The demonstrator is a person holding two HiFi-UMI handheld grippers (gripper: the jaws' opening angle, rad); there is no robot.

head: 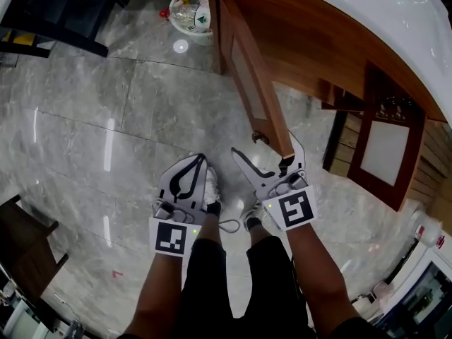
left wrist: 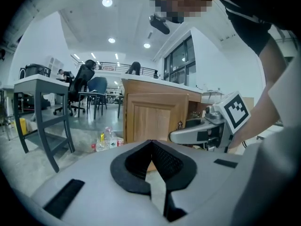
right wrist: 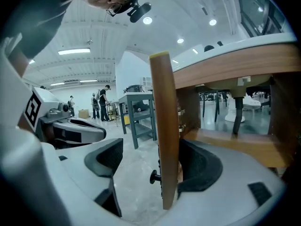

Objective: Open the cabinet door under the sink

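The wooden cabinet door (head: pixel 253 83) under the white counter (head: pixel 367 13) stands swung out over the floor, its small dark knob (head: pixel 260 138) near the free edge. My right gripper (head: pixel 266 149) is open and straddles that free edge. In the right gripper view the door edge (right wrist: pixel 165 126) stands upright between the jaws of the right gripper (right wrist: pixel 153 149). The right pad (right wrist: pixel 200 166) lies against the door's inner face; the left pad (right wrist: pixel 107 157) is well clear of the knob (right wrist: pixel 153 176). My left gripper (head: pixel 200 158) (left wrist: pixel 151 143) is shut on nothing, beside the right one.
A second cabinet door (head: pixel 385 150) hangs open further right. A white basin of bottles (head: pixel 192 13) sits on the floor by the cabinet's far corner. A dark table (head: pixel 63 13) stands at the upper left. The person's shoes (head: pixel 212 186) are right below the grippers.
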